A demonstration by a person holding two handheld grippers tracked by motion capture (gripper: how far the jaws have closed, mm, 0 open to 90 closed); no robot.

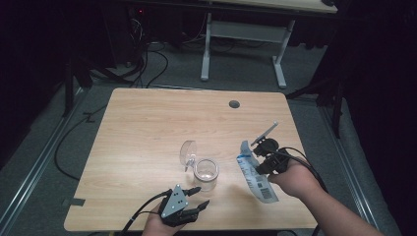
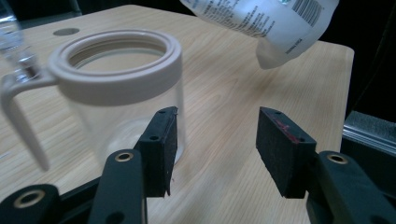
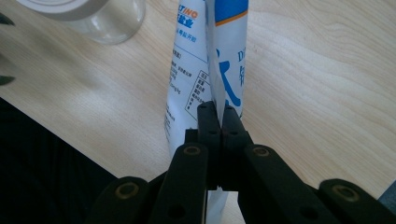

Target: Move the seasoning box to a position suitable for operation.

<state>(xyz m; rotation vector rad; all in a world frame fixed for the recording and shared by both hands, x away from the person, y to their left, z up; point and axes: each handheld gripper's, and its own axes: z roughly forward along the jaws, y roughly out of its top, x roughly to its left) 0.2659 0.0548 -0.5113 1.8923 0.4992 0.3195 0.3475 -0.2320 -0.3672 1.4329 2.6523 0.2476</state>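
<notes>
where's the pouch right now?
High view: the white-and-blue pouch is right of centre, pinched in the right gripper, just right of the clear jar with its lid flipped open.

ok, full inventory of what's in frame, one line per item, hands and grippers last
jar: 1, clear with beige rim and handle, open flip lid, mid-table near the front
pouch: 1, white and blue with barcode, held above the table right of the jar
table: 1, light wood, grommet hole near the far edge
second table: 1, white legs, behind
cables: several, black, on the floor
left gripper: 1, black, jaws open, nothing between them, beside the jar
right gripper: 1, black, shut on the pouch
</notes>
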